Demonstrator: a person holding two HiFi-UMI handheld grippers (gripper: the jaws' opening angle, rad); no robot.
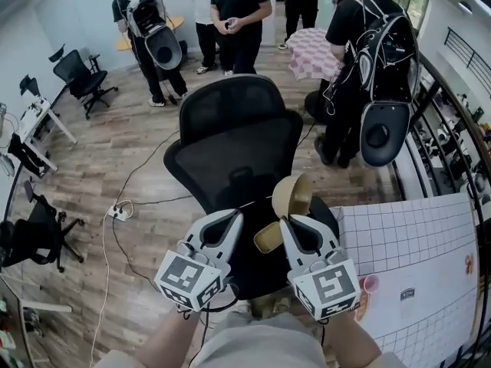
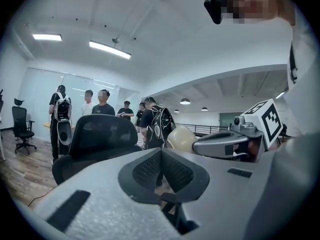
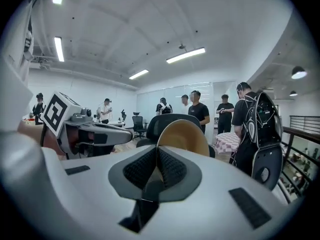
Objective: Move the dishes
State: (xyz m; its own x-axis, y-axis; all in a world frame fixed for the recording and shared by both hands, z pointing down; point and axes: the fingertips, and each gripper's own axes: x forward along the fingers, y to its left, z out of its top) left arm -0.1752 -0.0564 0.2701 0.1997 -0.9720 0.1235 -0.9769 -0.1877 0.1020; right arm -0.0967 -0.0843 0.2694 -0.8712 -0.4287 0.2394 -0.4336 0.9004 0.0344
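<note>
A tan bowl [image 1: 292, 196] hangs in the air in front of me, gripped by its rim in my right gripper [image 1: 291, 222]. In the right gripper view the bowl [image 3: 185, 134] rises edge-on from between the dark pads, hollow side to the right. My left gripper [image 1: 230, 219] is raised beside it on the left. Its pads [image 2: 150, 166] meet with nothing between them. The left gripper view shows the bowl's rounded back [image 2: 181, 138] next to the right gripper [image 2: 220, 144]. Both grippers point roughly level, towards a black office chair [image 1: 238, 144].
A white gridded table [image 1: 414, 236] lies at the lower right, with a small pink item [image 1: 370, 284] near its edge. Several people stand beyond the chair, two wearing backpack rigs [image 1: 380, 67]. Cables and a power strip [image 1: 119, 211] lie on the wooden floor at the left.
</note>
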